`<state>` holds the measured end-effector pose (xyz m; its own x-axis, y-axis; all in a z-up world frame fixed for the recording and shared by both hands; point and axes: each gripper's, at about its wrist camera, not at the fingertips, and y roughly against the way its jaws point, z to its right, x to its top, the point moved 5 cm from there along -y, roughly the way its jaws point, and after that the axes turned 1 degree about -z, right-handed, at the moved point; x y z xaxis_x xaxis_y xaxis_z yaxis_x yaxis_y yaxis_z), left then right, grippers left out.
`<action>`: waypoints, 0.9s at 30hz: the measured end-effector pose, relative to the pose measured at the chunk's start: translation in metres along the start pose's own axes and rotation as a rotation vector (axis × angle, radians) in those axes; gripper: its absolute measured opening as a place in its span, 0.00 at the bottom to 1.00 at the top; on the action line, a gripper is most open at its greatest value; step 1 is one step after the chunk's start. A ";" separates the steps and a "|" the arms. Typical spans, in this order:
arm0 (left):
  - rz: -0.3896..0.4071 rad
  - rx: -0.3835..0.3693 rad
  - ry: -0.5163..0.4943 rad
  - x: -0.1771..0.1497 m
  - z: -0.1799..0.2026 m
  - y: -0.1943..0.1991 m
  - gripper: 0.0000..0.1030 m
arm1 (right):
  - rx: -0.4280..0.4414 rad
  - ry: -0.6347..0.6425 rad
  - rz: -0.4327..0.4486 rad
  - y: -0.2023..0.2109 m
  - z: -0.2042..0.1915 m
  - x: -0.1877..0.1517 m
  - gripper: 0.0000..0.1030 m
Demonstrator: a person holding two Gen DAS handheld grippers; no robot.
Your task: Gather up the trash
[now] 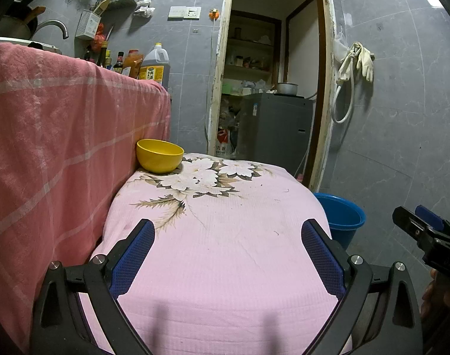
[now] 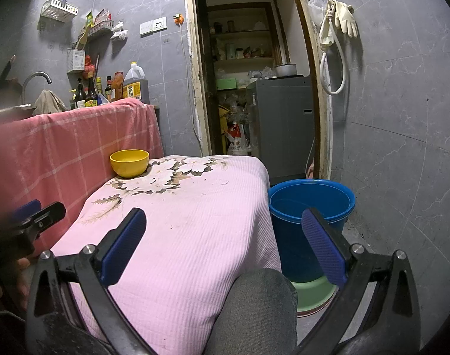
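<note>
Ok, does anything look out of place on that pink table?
Little stands out. A yellow bowl sits upright at the far left corner of the pink cloth, which shows only small specks. The blue bucket stands upright beside it.

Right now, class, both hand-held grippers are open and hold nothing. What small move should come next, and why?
Probably ease the left hand-held gripper forward toward the yellow bowl at the far corner of the pink cloth. It is the only loose item on the cloth, though its contents are hidden. The blue bucket beside the right hand-held gripper looks a likely place for trash.
</note>
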<state>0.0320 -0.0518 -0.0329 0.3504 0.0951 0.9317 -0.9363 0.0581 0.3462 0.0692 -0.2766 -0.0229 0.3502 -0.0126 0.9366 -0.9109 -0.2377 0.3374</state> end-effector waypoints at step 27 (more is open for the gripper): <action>-0.002 -0.002 0.000 0.000 -0.002 0.000 0.94 | 0.000 -0.001 -0.001 0.000 0.000 0.000 1.00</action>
<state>0.0322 -0.0495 -0.0332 0.3521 0.0948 0.9311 -0.9357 0.0600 0.3477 0.0692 -0.2768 -0.0225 0.3510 -0.0131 0.9363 -0.9106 -0.2379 0.3380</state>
